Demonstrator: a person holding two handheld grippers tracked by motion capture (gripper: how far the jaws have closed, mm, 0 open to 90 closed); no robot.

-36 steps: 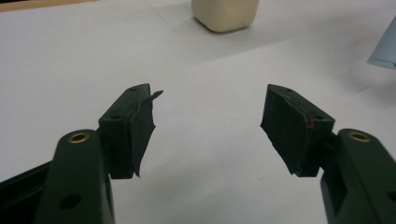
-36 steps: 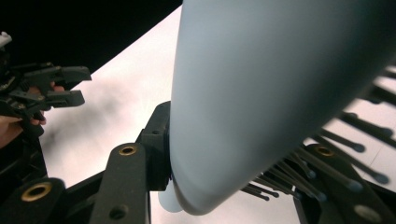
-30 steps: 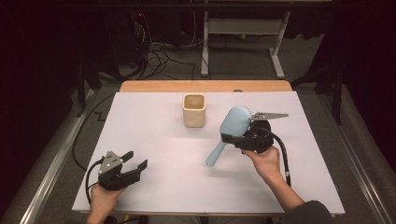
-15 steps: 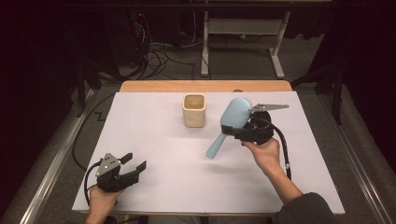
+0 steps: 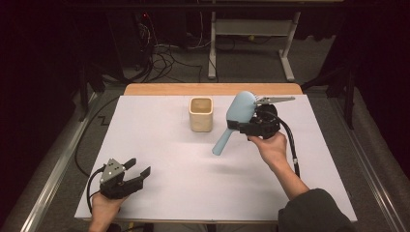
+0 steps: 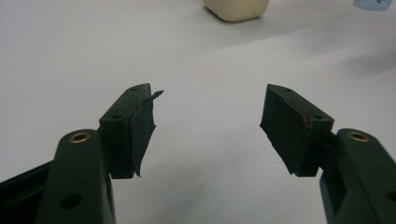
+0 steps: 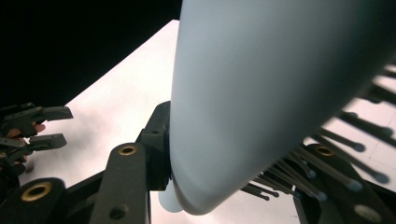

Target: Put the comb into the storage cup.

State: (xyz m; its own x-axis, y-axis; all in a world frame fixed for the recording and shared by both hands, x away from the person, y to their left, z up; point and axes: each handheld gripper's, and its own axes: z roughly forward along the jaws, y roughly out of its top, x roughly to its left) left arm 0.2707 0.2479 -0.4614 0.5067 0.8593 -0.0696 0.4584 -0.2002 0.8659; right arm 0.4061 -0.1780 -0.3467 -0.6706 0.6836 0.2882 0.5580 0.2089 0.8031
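A pale blue hairbrush (image 5: 235, 117) hangs in the air above the white table (image 5: 164, 145), held by my right gripper (image 5: 256, 124). Its long axis runs on a slant: the broad head points toward one o'clock and up, the handle tip toward seven o'clock and down. In the right gripper view the brush (image 7: 280, 93) sits between the two black jaws, which are closed against its body, dark bristles poking out on one side.

The cream square cup (image 5: 201, 114) stands upright on the table just beside the brush, at about nine o'clock from the brush head. It is close, but not touching. I judge the coming move turns on this: the handle tip sits lower and to the right of the cup's open mouth, so the brush would have to swing upright and shift left to go in.

My left gripper (image 5: 126, 175) rests well apart, at seven o'clock from the cup near the table's front edge. Its jaws stand wide open around nothing, with bare table between its pads (image 6: 140, 126).

Compared with a second ago, the right gripper has carried the brush farther from me and up, closer to the cup's level. The left gripper has stayed put.
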